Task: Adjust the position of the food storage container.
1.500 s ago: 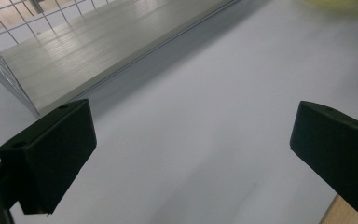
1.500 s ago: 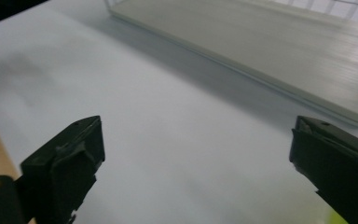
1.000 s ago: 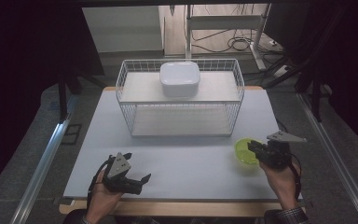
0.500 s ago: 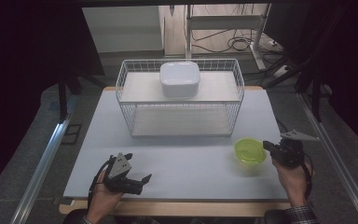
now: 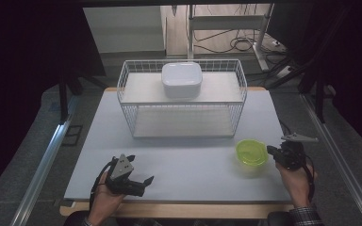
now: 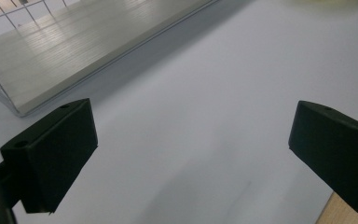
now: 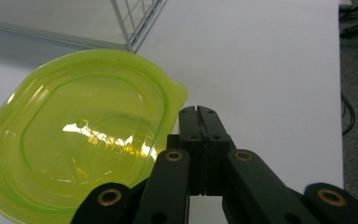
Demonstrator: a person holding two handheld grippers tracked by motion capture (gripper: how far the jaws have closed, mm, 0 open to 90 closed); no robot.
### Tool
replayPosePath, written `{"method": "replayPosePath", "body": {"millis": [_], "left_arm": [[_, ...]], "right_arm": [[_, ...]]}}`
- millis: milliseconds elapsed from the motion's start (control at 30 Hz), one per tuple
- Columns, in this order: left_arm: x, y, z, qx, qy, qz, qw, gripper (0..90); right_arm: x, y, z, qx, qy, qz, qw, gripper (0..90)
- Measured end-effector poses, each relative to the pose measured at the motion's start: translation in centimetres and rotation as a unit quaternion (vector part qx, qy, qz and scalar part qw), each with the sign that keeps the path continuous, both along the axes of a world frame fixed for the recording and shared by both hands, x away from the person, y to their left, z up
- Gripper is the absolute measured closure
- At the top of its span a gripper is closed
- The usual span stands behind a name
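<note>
Dark room, grey floor (image 5: pixel 37 155), metal shelving (image 5: pixel 226 21) and cables (image 5: pixel 245 44) behind the table (image 5: pixel 193 165).

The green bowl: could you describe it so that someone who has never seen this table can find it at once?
Start from the white wire basket at the far side of the table. Near its front right corner, beside the right gripper, the green bowl sits alone. It is translucent lime green, unlike the opaque white container on the basket's upper shelf.

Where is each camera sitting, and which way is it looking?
High view: above the person's side, looking down on the table; both hands, left gripper, right gripper.
Left gripper view: on that gripper, facing the wire basket; jaws wide apart.
Right gripper view: on that gripper, beside the green bowl; jaws together.
High and right gripper views share the bowl.
</note>
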State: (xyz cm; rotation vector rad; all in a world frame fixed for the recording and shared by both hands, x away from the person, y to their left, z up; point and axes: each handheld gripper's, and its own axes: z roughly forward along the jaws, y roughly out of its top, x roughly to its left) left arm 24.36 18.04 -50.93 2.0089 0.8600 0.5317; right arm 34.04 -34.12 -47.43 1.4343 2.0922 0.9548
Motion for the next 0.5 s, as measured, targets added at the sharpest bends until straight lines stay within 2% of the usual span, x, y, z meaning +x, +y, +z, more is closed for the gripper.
{"method": "replayPosePath", "body": {"millis": [233, 500], "left_arm": [[0.0, -0.2, 0.0, -0.001, 0.001, -0.002, 1.0, 0.8], [0.0, -0.4, -0.1, 0.0, 0.003, -0.007, 1.0, 0.8]], "right_arm": [[0.2, 1.2, -0.5, 0.023, 0.018, 0.015, 0.9995, 89.6], [0.1, 3.6, -0.8, 0.027, 0.028, 0.046, 0.9982, 89.6]]}}
